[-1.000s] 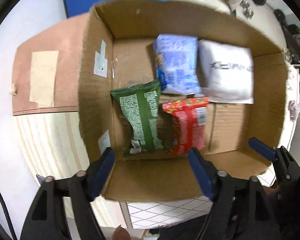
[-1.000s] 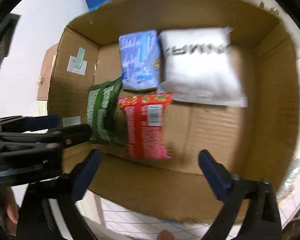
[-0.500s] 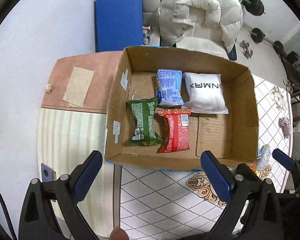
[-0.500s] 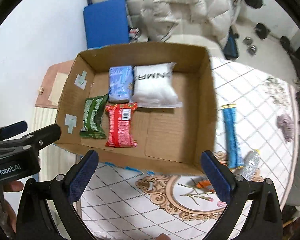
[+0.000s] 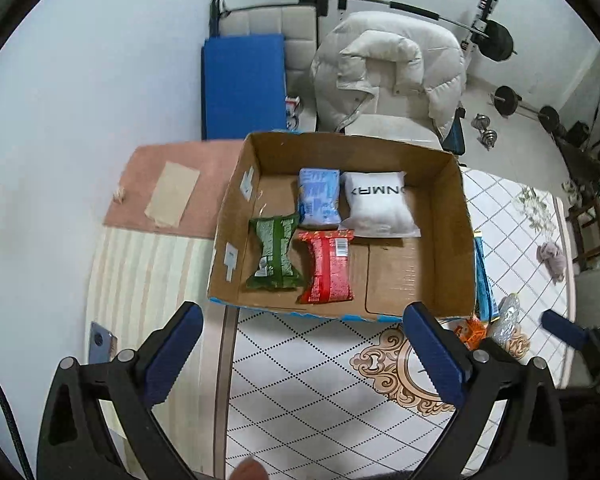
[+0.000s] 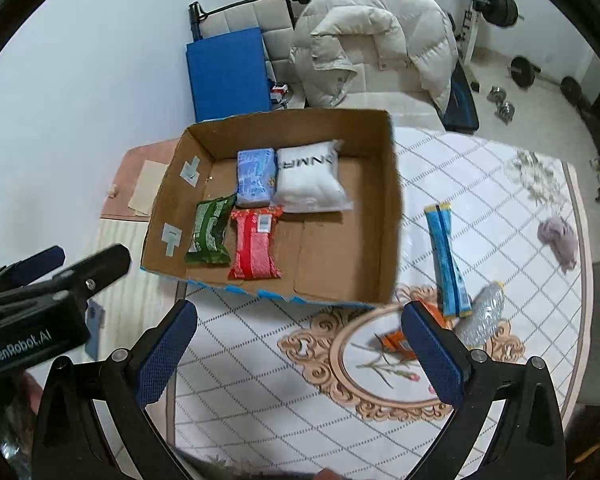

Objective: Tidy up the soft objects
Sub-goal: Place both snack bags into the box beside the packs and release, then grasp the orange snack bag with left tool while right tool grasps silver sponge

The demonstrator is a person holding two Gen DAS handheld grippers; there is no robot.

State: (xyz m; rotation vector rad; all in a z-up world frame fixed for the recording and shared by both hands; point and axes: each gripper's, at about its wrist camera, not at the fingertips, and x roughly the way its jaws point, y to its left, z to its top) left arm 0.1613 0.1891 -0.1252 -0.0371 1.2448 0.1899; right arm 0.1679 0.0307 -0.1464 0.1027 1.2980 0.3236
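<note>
An open cardboard box (image 5: 450,240) (image 6: 388,216) stands on the table. Inside lie a green packet (image 5: 274,254) (image 6: 210,230), a red packet (image 5: 328,266) (image 6: 254,244), a light blue packet (image 5: 318,198) (image 6: 255,176) and a white pouch (image 5: 378,204) (image 6: 310,178). On the table right of the box lie a long blue packet (image 6: 446,258), a silver packet (image 6: 482,314) and an orange packet (image 6: 398,340). My left gripper (image 5: 300,356) and right gripper (image 6: 298,354) are both open and empty, held high above the table in front of the box.
A patterned tablecloth (image 6: 500,184) covers the table, with a grey cloth lump (image 6: 560,238) at the right. A pink mat (image 5: 148,188) lies left of the box. A white padded jacket on a chair (image 5: 388,76), a blue pad and gym weights stand behind.
Both grippers have pulled up and back from just over the box to high above the table. The packets in the box have not moved.
</note>
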